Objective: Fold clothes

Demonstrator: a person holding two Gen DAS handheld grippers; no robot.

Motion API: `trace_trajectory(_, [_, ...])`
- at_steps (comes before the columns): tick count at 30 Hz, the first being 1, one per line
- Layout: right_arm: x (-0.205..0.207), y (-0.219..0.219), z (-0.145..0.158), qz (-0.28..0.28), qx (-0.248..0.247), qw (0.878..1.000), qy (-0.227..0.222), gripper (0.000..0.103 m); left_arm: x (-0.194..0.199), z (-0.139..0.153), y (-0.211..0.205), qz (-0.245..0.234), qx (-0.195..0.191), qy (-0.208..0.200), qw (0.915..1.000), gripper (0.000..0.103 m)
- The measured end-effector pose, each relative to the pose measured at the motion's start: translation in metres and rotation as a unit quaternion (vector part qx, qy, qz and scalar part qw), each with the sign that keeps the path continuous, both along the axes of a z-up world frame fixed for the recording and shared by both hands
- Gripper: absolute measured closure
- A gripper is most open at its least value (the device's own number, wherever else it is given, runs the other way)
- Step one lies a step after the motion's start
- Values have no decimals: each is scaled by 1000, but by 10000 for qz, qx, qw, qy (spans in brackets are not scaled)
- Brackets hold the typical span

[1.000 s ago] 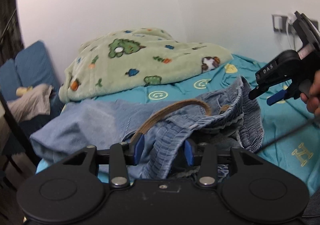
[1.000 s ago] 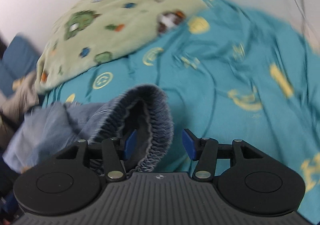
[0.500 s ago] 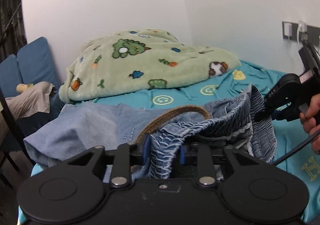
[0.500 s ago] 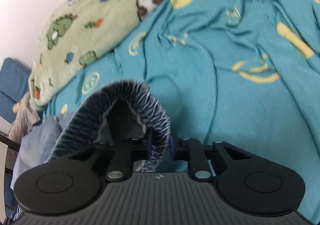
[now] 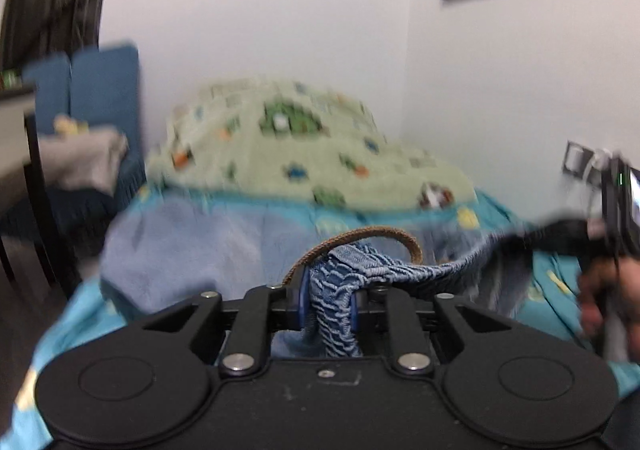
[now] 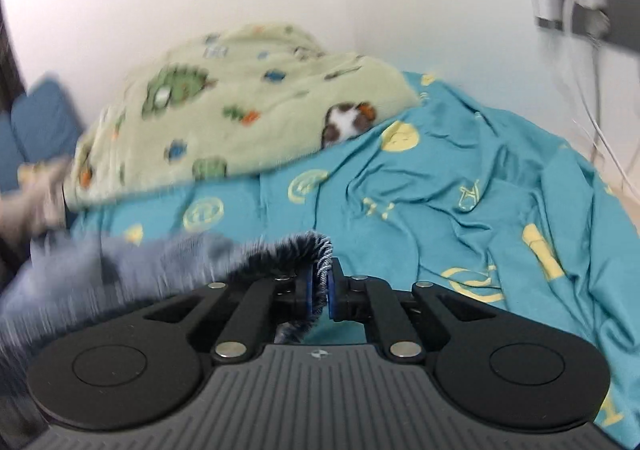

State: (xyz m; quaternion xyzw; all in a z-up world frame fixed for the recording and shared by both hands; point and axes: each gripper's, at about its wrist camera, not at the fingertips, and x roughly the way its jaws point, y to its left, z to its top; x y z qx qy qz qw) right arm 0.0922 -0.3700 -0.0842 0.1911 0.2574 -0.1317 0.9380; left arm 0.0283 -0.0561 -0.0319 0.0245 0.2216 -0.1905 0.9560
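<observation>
Blue denim trousers with a ribbed elastic waistband and a brown cord lie over the bed's near edge. My left gripper is shut on the waistband and holds it up. My right gripper is shut on another part of the waistband. In the left wrist view the right gripper shows at the right edge, with the band stretched between the two. The trousers trail off to the left, blurred.
A teal bedsheet with yellow prints covers the bed. A green patterned blanket is heaped at the back by the wall. A blue chair with grey cloth stands left. Wall sockets and cables are at the right.
Both grippers closed on the waistband, then lifted it. The band is now pulled taut between them, and both views have tilted up toward the wall.
</observation>
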Motion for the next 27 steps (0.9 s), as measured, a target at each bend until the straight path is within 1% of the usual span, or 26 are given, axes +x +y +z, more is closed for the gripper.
trace_trajectory(2, [0,2,2,14,-97,9999,-79,98,-6,-7,-8,-81,301,59,9995,87])
trace_trajectory(4, [-1,4,5,27,-194,9997,-157,98,-6,-11,-12,-98,481,87,9988,87])
trace_trajectory(9, [-2,10,10,61,-437,9984,-353,98,1,-15,-8,-32,449,220,9987,88])
trace_trajectory(10, [-2,11,11,67,-485,9980,-392,97,0,-16,-10,-61,474,206,9986,87])
trace_trajectory(12, [-3,13,13,80,-578,9972,-466,96,-4,-18,-15,-181,646,127,9977,87])
trace_trajectory(13, [0,9,7,22,-352,9993,-146,92,-7,-19,-18,-253,756,88,9968,87])
trace_trajectory(14, [0,3,-2,-23,68,9998,171,84,-9,-21,-22,-323,875,45,9956,87])
trace_trajectory(15, [-5,0,-13,4,649,9970,416,78,-11,-23,-26,-389,977,16,9945,87])
trace_trajectory(16, [-10,-3,-24,30,1224,9903,656,74,-12,-26,-29,-454,1060,6,9933,87])
trace_trajectory(18, [-20,-9,-35,-109,1849,9802,693,74,-13,-29,-33,-533,1180,-16,9916,87])
trace_trajectory(19, [-27,-10,-32,-286,1850,9802,642,73,-14,-31,-34,-564,1232,-28,9908,86])
trace_trajectory(20, [-32,-11,-27,-412,1855,9807,471,69,-14,-32,-35,-591,1276,-40,9901,86])
trace_trajectory(21, [-37,-13,-22,-537,1858,9806,301,68,-14,-33,-36,-606,1304,-46,9896,86])
trace_trajectory(22, [-42,-14,-16,-659,1862,9802,131,62,-13,-33,-37,-613,1319,-39,9894,86])
trace_trajectory(23, [-43,-13,-11,-530,1898,9804,-38,56,-12,-34,-38,-616,1328,-31,9892,86])
trace_trajectory(24, [-44,-11,-7,-401,1934,9801,-207,55,-11,-35,-38,-617,1334,-27,9891,85])
trace_trajectory(25, [-45,-9,-2,-269,1969,9793,-374,51,-10,-35,-39,-618,1340,-22,9891,84])
trace_trajectory(26, [-43,-4,-2,11,2084,9774,-361,45,-10,-36,-39,-621,1352,-17,9889,83])
trace_trajectory(27, [-40,1,-2,290,2197,9745,-347,43,-10,-36,-40,-625,1370,-12,9886,81])
